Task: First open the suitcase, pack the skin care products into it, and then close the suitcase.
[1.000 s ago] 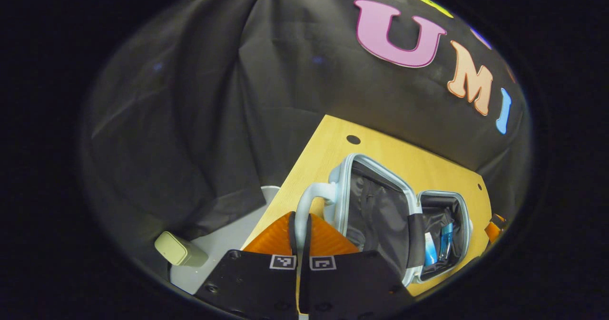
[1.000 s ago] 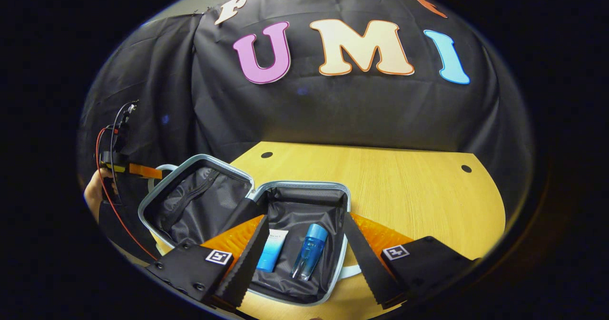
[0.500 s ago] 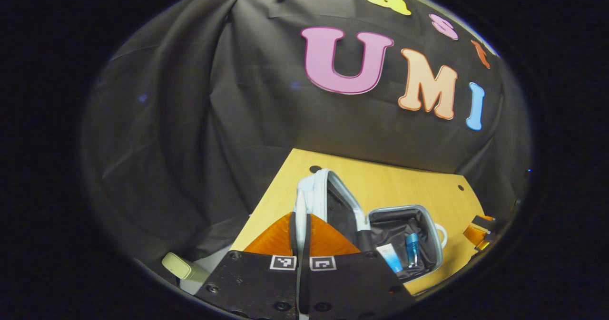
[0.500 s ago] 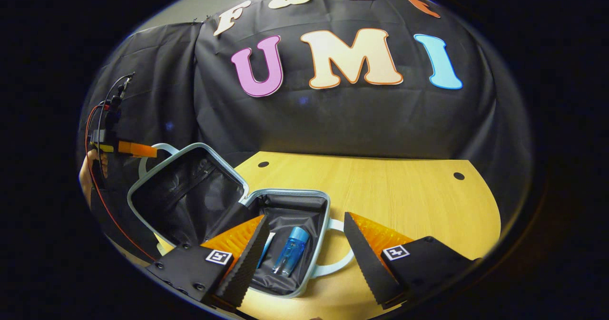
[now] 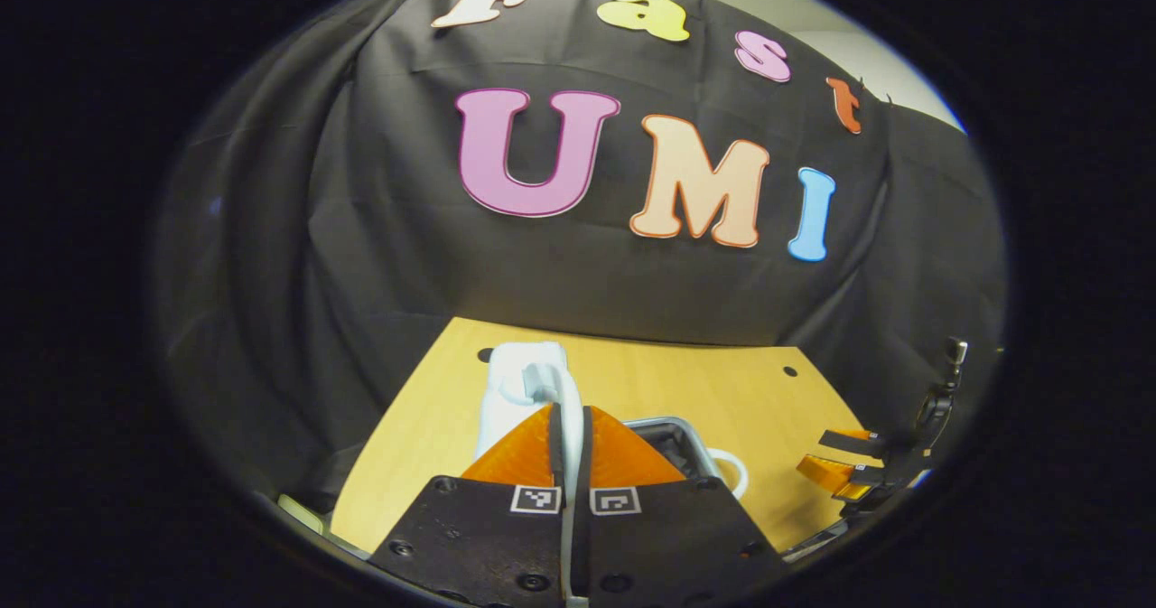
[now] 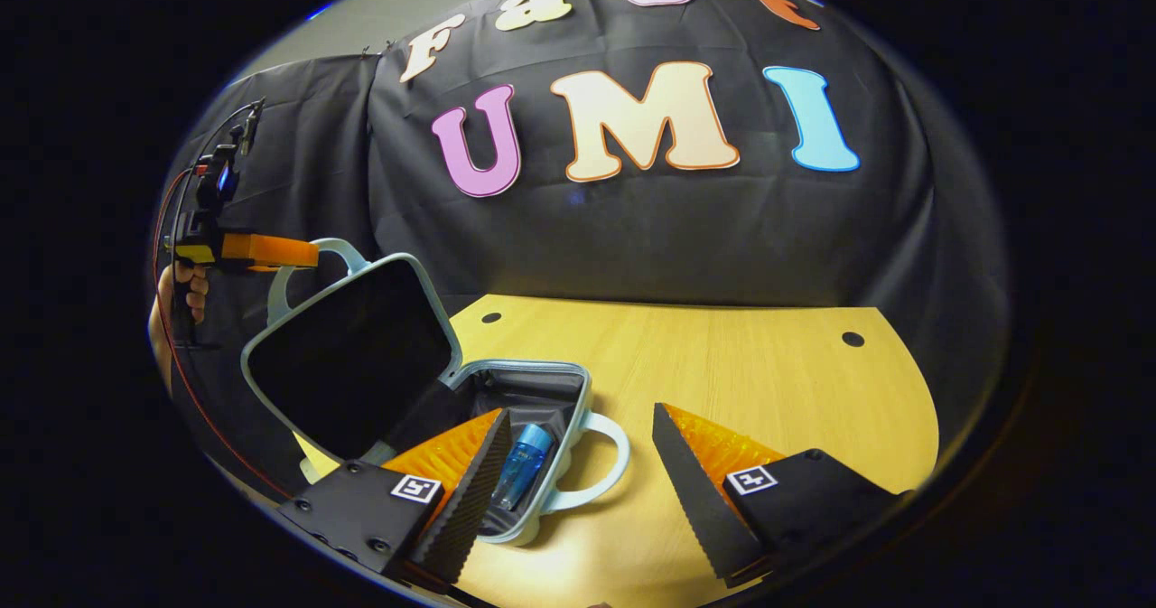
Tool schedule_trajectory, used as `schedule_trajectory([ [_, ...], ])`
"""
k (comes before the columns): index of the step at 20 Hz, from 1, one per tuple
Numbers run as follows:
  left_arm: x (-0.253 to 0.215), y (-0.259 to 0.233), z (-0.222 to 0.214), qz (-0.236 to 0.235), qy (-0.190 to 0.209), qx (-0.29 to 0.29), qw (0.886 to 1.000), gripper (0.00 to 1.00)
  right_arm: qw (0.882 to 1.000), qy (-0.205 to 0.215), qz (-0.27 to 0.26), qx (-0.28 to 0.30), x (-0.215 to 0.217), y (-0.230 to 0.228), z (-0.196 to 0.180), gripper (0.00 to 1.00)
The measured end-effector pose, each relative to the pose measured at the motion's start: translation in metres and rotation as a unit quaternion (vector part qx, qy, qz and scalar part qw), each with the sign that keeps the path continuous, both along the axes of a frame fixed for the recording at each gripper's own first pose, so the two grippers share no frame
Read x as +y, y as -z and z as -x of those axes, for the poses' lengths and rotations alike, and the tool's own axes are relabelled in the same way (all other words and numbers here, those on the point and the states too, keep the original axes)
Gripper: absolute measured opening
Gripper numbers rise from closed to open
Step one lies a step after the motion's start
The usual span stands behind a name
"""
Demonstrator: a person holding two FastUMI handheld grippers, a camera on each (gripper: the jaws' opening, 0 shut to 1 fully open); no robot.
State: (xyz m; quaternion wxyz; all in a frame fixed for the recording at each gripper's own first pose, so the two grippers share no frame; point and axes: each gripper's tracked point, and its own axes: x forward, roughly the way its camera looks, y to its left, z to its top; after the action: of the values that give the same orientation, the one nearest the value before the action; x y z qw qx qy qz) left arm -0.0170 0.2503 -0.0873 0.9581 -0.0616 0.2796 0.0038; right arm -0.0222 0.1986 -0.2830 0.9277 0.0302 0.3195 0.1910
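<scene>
Left gripper [image 5: 571, 427] clamped on lid handle [image 6: 312, 265]; lid [image 6: 348, 355] raised at left of frame. Right gripper [image 6: 578, 463] jaws apart, lower centre; blue bottle [image 6: 522, 453] inside suitcase [image 6: 542, 400].

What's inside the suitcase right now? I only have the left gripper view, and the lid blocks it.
Observer: A blue bottle lies in the suitcase base.
Operator: How far up is the lid?
Observer: The lid stands roughly upright, lining facing the base, with the left gripper shut on the lid handle.
Operator: And the right gripper?
Observer: The right gripper is open, holding nothing, near the base handle.
</scene>
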Motion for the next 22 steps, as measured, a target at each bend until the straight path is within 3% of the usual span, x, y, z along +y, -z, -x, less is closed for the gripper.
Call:
schedule_trajectory([
  [4, -0.048, 0.002, -0.009, 0.053, 0.025, -0.011, 0.998, 0.00, 1.000, 0.012, 0.006, -0.003, -0.030, -0.004, 0.000, 0.98],
  [11, -0.125, 0.026, -0.027, 0.083, 0.063, 0.004, 0.995, 0.00, 0.999, 0.040, 0.017, -0.008, -0.082, -0.012, 0.001, 0.98],
  [16, -0.176, 0.058, -0.026, 0.090, 0.095, 0.040, 0.991, 0.00, 0.998, 0.056, 0.029, 0.000, -0.115, -0.008, 0.008, 0.98],
  [17, -0.183, 0.066, -0.027, 0.088, 0.100, 0.046, 0.990, 0.00, 0.998, 0.058, 0.033, 0.000, -0.121, -0.009, 0.010, 0.94],
  [18, -0.190, 0.073, -0.027, 0.085, 0.103, 0.051, 0.990, 0.00, 0.998, 0.060, 0.037, 0.000, -0.128, -0.009, 0.012, 0.98],
  [22, -0.216, 0.105, -0.022, 0.075, 0.115, 0.084, 0.987, 0.00, 0.996, 0.073, 0.047, 0.003, -0.154, -0.009, 0.020, 0.98],
])
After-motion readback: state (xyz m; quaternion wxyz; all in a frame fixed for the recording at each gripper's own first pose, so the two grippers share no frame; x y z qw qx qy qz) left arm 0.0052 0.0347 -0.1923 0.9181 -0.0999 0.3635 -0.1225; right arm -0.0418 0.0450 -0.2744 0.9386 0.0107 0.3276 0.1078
